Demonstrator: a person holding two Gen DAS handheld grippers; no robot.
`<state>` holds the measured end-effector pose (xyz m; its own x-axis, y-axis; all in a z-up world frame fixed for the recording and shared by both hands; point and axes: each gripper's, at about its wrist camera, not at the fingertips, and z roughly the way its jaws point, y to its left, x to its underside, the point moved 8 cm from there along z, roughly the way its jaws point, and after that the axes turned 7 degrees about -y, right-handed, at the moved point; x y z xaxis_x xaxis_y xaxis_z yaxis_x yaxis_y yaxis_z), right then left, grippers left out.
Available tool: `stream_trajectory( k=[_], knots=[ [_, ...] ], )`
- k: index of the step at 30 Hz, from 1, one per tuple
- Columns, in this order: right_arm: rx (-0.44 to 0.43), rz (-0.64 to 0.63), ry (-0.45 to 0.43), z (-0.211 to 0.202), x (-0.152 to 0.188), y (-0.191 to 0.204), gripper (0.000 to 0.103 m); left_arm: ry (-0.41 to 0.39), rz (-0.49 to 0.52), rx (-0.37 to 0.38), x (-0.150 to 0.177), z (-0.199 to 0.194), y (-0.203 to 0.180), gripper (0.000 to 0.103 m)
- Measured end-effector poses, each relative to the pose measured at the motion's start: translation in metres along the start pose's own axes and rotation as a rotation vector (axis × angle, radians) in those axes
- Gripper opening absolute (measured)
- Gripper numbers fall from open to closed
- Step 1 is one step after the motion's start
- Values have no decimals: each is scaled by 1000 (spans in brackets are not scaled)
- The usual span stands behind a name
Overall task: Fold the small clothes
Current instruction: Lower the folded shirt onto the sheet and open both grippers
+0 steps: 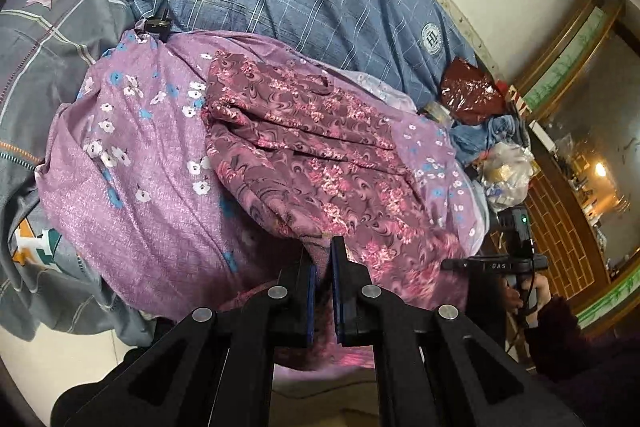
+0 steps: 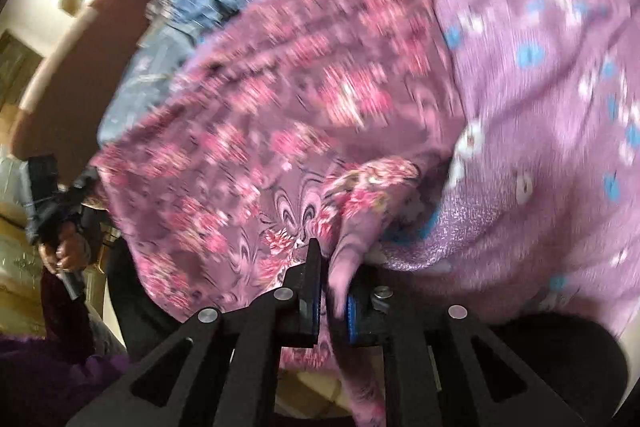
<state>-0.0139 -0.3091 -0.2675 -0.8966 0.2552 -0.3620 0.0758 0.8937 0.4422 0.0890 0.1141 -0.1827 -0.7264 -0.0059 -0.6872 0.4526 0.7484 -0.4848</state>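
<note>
Garment (image 1: 320, 155) here is a dark pink floral piece, lying rumpled on the lilac flowered sheet (image 1: 132, 147) that covers the bed, with its near hem pulled up off that sheet by both grippers. Left gripper (image 1: 324, 267) has its jaws pressed together on the near edge of the garment; cloth runs right down between the blue pads. Right gripper (image 2: 326, 267) is pinching a bunched fold of the same edge, jaws only a sliver apart with fabric filling the gap.

My take on doing this fold well: keep both corners level and the hem taut between them, then carry it over toward the far edge of the garment so it lands flat, not in a heap. The right side looks like a wad rather than a clean corner, so that could drag crooked.

Both grippers tip downward at the garment, the right one steeper. The right-hand view is badly smeared, so detail there is shaky.
</note>
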Motion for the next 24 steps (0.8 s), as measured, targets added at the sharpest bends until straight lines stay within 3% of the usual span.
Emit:
stream_trajectory(
  k=[3,6,16,19,21,24],
  knots=[
    [23,48,8,0,3,-11,40,15,-13,-2,4,10,-2,4],
    [13,87,-70,-7,-10,-24,52,20,-23,-14,5,20,-9,4],
    [-195,314,-418,-12,-77,-47,53,17,-9,-42,2,13,-25,4],
    [-264,391,-484,-12,-100,-57,52,10,-8,-42,2,8,-26,4],
    [-266,420,-504,-7,-111,-61,52,3,-11,-40,1,4,-24,4],
    [-239,439,-445,14,-115,-67,52,-5,-25,-38,1,0,-19,4]
  ],
)
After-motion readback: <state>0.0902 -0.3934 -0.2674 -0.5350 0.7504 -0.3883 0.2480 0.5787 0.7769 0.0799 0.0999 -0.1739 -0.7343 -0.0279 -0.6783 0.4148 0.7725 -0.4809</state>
